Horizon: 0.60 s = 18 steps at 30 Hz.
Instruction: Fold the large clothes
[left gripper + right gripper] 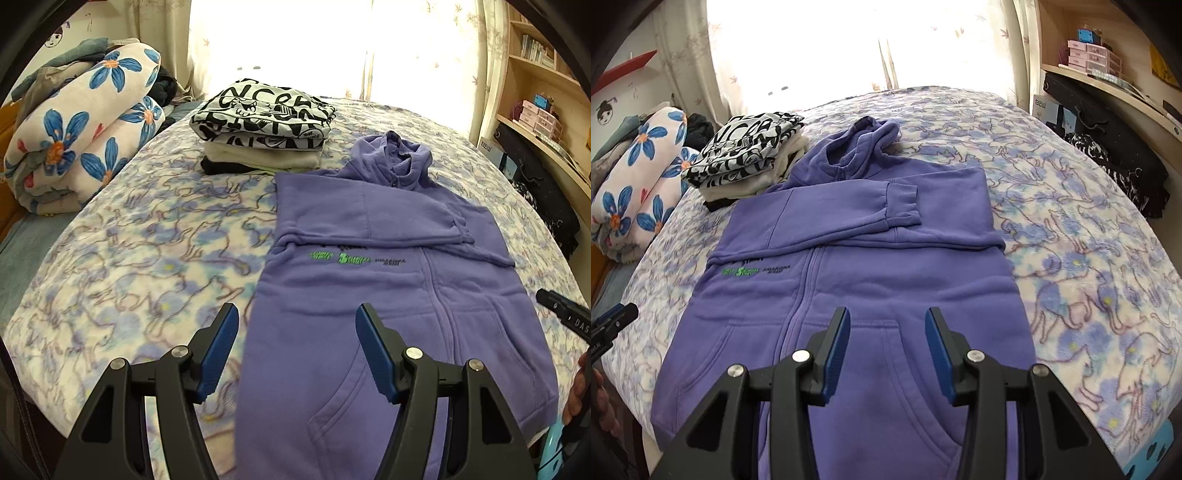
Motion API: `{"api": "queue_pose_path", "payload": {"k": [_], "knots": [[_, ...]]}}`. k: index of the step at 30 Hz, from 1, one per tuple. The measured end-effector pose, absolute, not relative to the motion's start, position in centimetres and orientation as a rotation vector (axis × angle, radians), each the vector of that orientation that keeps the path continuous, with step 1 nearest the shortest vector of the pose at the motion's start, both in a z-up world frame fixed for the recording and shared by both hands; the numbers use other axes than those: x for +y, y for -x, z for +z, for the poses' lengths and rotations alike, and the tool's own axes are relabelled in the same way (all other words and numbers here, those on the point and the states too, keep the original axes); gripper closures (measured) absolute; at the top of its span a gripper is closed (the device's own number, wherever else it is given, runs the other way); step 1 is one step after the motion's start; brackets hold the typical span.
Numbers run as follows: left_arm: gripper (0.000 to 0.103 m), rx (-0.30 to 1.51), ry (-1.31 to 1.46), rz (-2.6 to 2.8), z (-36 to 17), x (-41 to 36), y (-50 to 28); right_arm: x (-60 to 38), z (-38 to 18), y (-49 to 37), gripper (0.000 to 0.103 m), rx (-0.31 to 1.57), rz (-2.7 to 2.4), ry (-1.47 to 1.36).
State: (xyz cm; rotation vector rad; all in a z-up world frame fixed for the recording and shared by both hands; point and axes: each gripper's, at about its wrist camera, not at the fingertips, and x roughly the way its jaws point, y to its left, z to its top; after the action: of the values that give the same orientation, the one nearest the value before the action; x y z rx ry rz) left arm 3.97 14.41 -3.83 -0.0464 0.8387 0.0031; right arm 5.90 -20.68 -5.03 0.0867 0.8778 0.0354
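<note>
A purple zip hoodie (399, 295) lies flat, front up, on the bed, hood at the far end and both sleeves folded across the chest; it also shows in the right wrist view (871, 266). My left gripper (297, 317) is open and empty, above the hoodie's lower left edge. My right gripper (886, 321) is open and empty, above the front pocket near the hem. The right gripper's tip shows at the left wrist view's right edge (565, 314). The left gripper's tip shows at the right wrist view's left edge (613, 321).
A stack of folded clothes (262, 125) with a black-and-white printed top sits beyond the hoodie's left shoulder. A rolled floral quilt (77, 125) lies at the far left. The bed's patterned blanket (1089, 258) spreads right. Shelves (1100, 62) stand at right.
</note>
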Motion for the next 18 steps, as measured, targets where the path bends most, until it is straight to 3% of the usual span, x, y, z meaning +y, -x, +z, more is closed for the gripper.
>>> {"api": "queue_pose_path", "payload": {"k": [13,18], "knots": [[0.038,0.942,-0.026,-0.022,-5.6,16.8,0.2,-21.2,-5.4,-1.3,0.061,0.920,0.037,0.055],[0.037,1.056,0.083,-0.108,-8.2,18.8,1.0,-22.2,-5.9,0.4,0.061,0.933,0.069,0.020]]}}
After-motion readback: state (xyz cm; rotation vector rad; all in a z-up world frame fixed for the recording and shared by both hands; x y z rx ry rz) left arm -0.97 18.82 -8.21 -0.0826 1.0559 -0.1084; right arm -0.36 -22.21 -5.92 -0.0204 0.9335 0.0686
